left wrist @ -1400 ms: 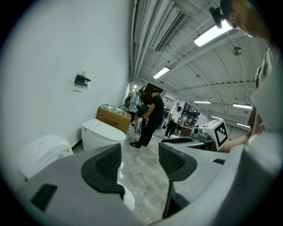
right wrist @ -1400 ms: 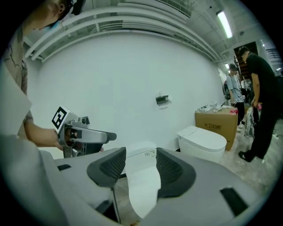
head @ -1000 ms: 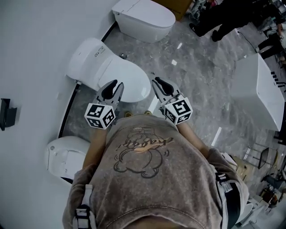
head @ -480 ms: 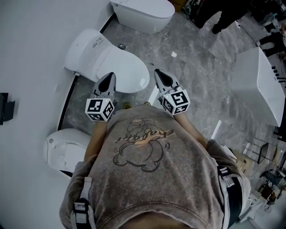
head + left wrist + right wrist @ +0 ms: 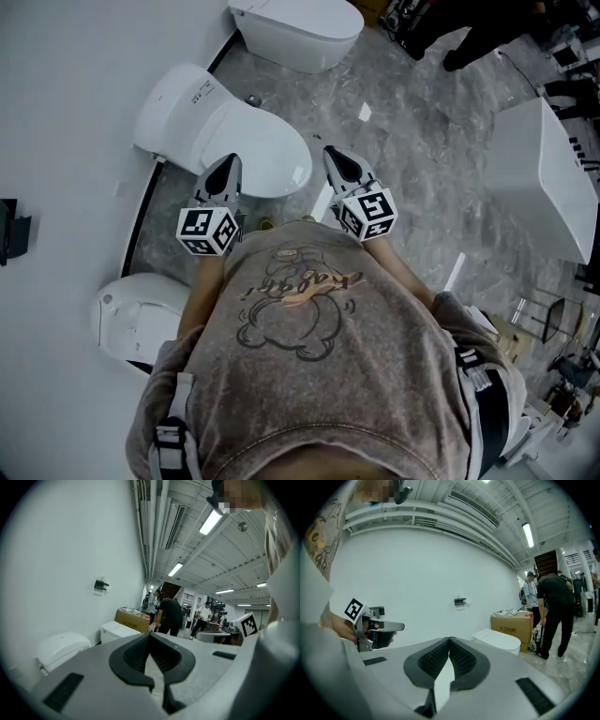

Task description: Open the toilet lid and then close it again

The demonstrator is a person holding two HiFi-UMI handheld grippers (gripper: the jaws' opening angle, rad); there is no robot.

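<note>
Grey marbled floor [image 5: 412, 141] runs beside a white wall [image 5: 66, 94], with three white toilets in a row along it. Straight ahead of the person sits the middle toilet [image 5: 187, 117], the likely one for the task, and its lid [image 5: 258, 155] lies flat over the bowl. A far toilet [image 5: 300, 28] and a near toilet [image 5: 141, 328] stand to either side. People [image 5: 551, 616] and a cardboard box [image 5: 511, 625] are well off at the far end.

What has changed is the jaws. A second ago both pairs stood apart; half a second ago they had already come together, and they are the same now. The left hand-held gripper [image 5: 230, 164] is closed on nothing, its pads meeting tip to tip in its own view. The right hand-held gripper [image 5: 333, 157] is closed and empty too.

From above, the left one overlaps the front of the lid and the right one hangs over the floor just beside the bowl. Neither gripper view shows the lid at the jaws, so I judge there is no contact yet.

Opening has therefore not begun. Closed tips could only nudge up under the lid's front rim; pinching that rim would need the jaws apart again
</note>
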